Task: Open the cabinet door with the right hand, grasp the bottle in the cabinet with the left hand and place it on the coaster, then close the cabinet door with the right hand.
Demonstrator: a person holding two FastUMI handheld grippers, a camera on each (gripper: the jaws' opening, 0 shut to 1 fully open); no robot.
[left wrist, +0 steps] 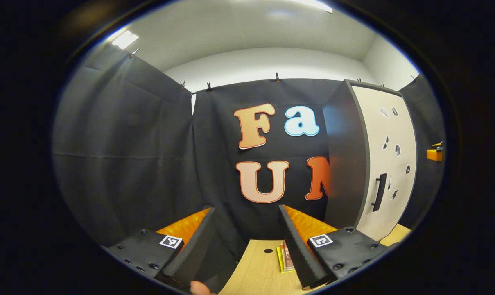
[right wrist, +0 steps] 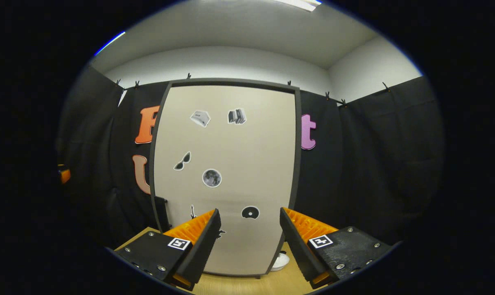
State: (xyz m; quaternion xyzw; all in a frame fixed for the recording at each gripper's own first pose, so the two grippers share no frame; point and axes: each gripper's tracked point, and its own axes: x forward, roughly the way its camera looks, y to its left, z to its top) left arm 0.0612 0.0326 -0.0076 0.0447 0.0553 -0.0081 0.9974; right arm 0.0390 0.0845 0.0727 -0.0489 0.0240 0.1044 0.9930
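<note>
The cabinet door (right wrist: 224, 176) stands closed straight ahead of the right gripper (right wrist: 249, 241), jaws apart and empty, its upright handle (left wrist: 379, 191) at the door's left edge, while the left gripper (left wrist: 247, 246), jaws apart too, waits over the bench (left wrist: 259, 270), the bottle hidden inside.

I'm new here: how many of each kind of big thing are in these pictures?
Cabinet: 1
Door handle: 1
Table: 1
Grippers, left gripper and right gripper: 2
Total: 5

left gripper view oblique to cabinet (left wrist: 388, 164), right gripper view frontal
</note>
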